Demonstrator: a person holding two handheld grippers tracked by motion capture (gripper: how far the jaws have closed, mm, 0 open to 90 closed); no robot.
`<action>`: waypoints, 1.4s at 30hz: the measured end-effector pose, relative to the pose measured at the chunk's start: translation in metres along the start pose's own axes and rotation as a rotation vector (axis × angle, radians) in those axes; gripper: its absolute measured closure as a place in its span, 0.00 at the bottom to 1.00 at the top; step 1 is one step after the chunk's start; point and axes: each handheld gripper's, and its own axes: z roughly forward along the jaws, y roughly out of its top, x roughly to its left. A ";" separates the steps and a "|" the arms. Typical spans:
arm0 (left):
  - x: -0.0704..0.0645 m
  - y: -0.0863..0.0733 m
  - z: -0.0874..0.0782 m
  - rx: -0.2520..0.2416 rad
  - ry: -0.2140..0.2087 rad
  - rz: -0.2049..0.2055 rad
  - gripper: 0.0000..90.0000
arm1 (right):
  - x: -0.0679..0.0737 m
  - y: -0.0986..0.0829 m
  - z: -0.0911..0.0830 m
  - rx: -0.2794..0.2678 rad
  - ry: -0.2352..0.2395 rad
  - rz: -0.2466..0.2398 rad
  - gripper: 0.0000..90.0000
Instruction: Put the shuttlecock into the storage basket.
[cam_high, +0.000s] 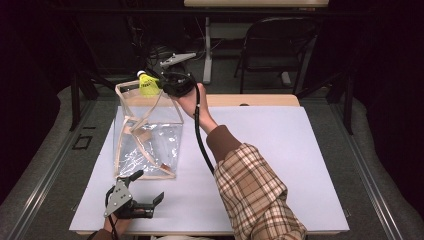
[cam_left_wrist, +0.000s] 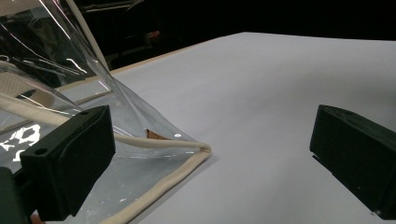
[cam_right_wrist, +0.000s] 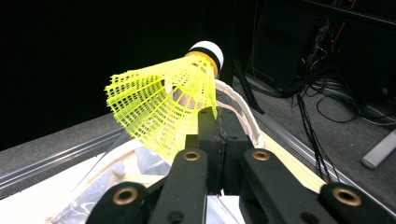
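A yellow shuttlecock with a white cork tip is held over the far rim of a clear plastic box with pale fabric edging. My right gripper is shut on the edge of its net skirt. In the right gripper view the shuttlecock points away, cork uppermost, pinched by the closed jaws of the right gripper. My left gripper rests near the table's front edge, just in front of the box. It stands open with nothing between its jaws, facing the box's near corner.
The box stands on a white table top. A folding chair and a table leg stand behind the table. Cables lie on the floor beyond the box. The person's plaid sleeve crosses the table's middle.
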 end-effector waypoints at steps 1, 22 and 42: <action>0.000 0.000 0.000 0.000 0.001 -0.001 0.00 | 0.000 0.000 0.001 0.001 0.001 -0.001 1.00; 0.000 0.000 0.000 -0.001 0.001 0.002 0.00 | 0.009 -0.002 0.020 0.032 -0.027 -0.006 1.00; 0.000 0.000 0.000 0.000 0.000 0.002 0.00 | 0.009 -0.009 0.035 0.085 -0.061 0.004 0.99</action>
